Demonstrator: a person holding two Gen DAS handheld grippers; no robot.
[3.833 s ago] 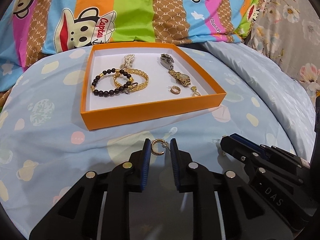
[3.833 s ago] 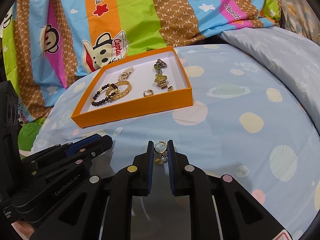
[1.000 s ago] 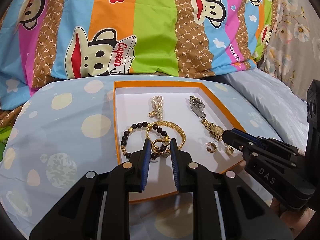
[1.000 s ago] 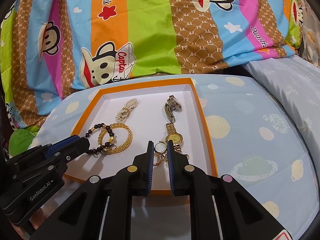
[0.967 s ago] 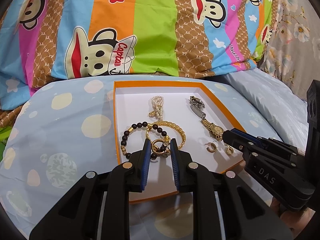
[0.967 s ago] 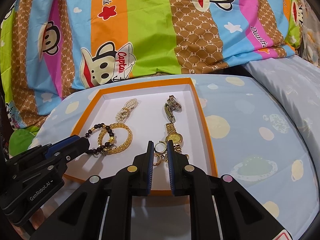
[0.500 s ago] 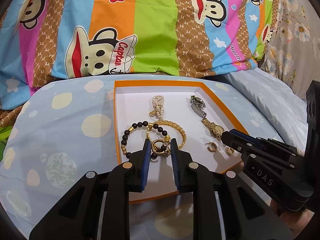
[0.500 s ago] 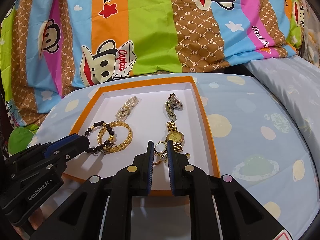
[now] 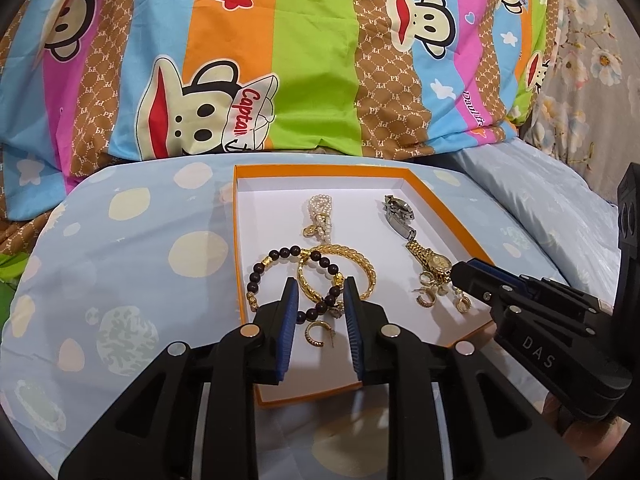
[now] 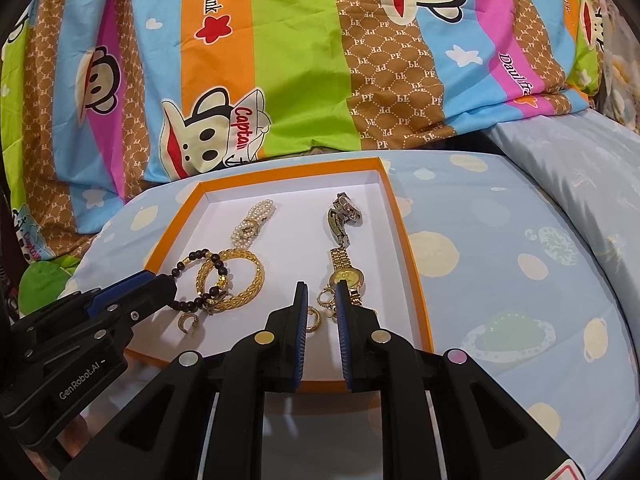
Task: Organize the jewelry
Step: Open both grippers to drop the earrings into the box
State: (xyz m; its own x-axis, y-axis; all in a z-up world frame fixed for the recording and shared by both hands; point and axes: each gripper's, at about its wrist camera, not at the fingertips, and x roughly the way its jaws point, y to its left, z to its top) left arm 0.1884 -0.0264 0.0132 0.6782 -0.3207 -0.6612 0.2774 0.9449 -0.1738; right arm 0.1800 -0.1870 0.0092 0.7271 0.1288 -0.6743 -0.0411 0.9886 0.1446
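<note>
Jewelry is nearly sorted, I judge. My left gripper [image 9: 320, 300], jaws opening, has a hoop earring [image 9: 316, 332] lying free below on the tray [image 9: 280, 400] floor. My right gripper [image 10: 320, 300] looks closed; only its view shows an earring [image 10: 326, 298] between its pads, not yet released.

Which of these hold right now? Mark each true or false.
1. The orange tray sits on dotted blue bedding. True.
2. The left hand-held gripper clamps the hoop earring. False: the earring lies on the tray floor between the opening jaws, pads off it.
3. The gold watch lies outside the tray. False: it is inside, on the right.
4. The bead bracelet overlaps the gold chain bracelet. True.
</note>
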